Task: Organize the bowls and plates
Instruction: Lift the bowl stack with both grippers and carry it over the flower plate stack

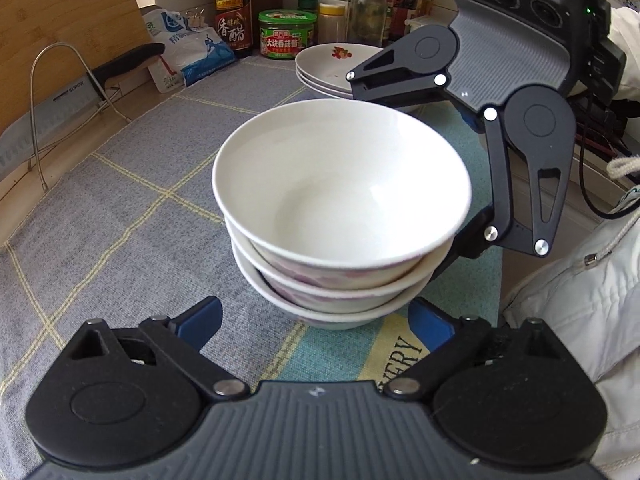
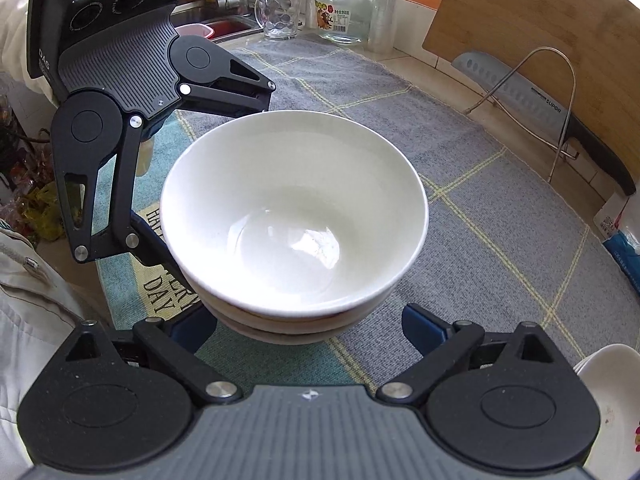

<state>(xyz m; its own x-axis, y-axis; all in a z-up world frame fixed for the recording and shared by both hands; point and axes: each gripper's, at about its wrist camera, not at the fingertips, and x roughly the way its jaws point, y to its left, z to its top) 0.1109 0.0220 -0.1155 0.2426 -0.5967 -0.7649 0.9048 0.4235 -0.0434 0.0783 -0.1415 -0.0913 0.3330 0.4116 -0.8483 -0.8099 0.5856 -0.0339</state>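
Left tongs (image 1: 316,320) and right tongs (image 2: 310,326) both wide apart, angled downward, facing each other.

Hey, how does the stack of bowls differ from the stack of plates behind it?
The stack of bowls is deep and tall; the stack of plates is shallow and low. The top bowl is plain white inside; the top plate carries a small red and yellow print. The bowls sit between both sets of fingers; the plates stand apart, near the jars. Both are white, nested, and rest on the grey checked mat.

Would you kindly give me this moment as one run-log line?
bowl stack: three nested, on mat | left gripper: open, beside stack | right gripper: open, opposite side | plate stack: behind
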